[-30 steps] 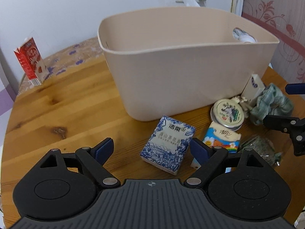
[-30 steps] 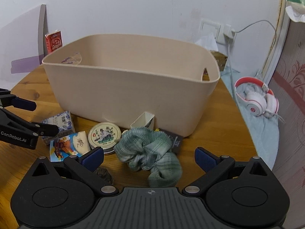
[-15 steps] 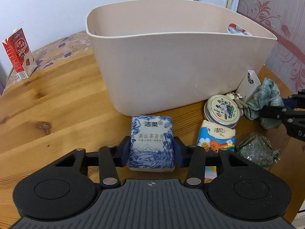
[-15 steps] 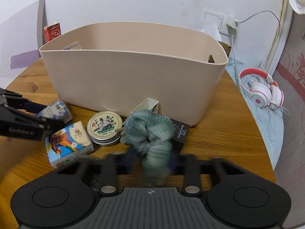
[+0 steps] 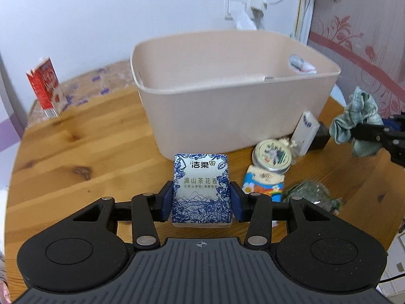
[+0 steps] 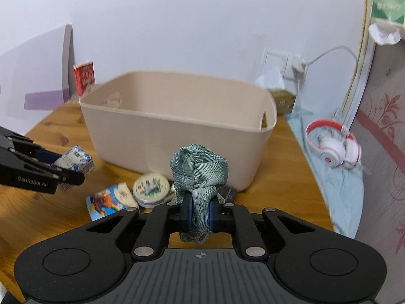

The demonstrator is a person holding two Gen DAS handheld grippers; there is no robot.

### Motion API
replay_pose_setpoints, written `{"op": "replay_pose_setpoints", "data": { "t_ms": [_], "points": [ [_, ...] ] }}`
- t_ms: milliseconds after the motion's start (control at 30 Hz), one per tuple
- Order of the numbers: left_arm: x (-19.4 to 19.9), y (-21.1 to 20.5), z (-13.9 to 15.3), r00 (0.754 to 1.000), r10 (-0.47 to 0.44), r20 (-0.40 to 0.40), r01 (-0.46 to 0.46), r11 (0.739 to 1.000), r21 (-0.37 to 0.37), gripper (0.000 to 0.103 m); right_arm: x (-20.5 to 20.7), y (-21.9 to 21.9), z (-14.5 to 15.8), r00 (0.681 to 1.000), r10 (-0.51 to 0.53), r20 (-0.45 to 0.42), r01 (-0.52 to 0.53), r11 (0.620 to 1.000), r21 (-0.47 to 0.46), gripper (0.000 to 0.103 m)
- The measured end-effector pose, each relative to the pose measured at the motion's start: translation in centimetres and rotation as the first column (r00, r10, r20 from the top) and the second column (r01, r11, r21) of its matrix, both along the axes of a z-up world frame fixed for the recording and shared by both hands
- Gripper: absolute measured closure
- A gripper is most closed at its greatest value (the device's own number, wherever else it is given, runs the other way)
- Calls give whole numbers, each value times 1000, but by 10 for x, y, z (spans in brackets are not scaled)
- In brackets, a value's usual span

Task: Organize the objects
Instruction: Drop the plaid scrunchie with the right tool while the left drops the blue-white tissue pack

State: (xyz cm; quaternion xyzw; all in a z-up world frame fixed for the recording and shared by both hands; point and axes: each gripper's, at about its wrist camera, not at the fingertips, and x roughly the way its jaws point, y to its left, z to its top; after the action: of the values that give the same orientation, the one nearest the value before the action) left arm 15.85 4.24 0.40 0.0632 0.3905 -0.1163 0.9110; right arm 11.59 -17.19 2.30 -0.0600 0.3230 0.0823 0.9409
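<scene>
Two grippers, each clamped on one item in front of one beige bin.

A blue-patterned tissue pack [image 5: 201,188] is pinched by the left gripper [image 5: 201,201], a green cloth [image 6: 198,169] by the right gripper [image 6: 198,214], both near the bin [image 5: 227,116]. One round tin [image 5: 272,154], one colourful pack [image 5: 263,186] and one red carton [image 5: 45,87] are seen on the wooden table [image 5: 76,147]; the bin's contents are unclear.

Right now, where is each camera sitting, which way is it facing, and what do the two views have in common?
Left wrist: on the left gripper, looking forward across the table at the bin; its jaws clamp a tissue pack.
Right wrist: on the right gripper, facing the bin from its other end; its jaws clamp a green cloth.
Shared: bin, round tin, red carton, each other's gripper.
</scene>
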Motion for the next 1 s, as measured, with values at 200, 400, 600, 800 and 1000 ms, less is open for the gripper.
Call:
{"op": "replay_pose_setpoints", "data": {
  "t_ms": [200,400,600,800,1000],
  "points": [
    [-15,-5,44,991,6,131,-4,1000,-21,57,-3,-9,34,996,-9,92,8,1000,4,90],
    [7,-18,81,973,9,230,-7,1000,-11,57,17,-11,61,986,-11,166,8,1000,17,90],
    [56,-34,80,978,-7,209,9,1000,-8,57,53,-8,71,983,-14,185,9,999,32,90],
    [106,-52,51,992,-13,122,11,1000,19,56,96,-5,58,991,-19,133,15,1000,27,90],
    [132,-57,17,1000,12,26,-13,999,43,56,128,-1,33,999,-3,38,1,999,51,90]
  ]
}}
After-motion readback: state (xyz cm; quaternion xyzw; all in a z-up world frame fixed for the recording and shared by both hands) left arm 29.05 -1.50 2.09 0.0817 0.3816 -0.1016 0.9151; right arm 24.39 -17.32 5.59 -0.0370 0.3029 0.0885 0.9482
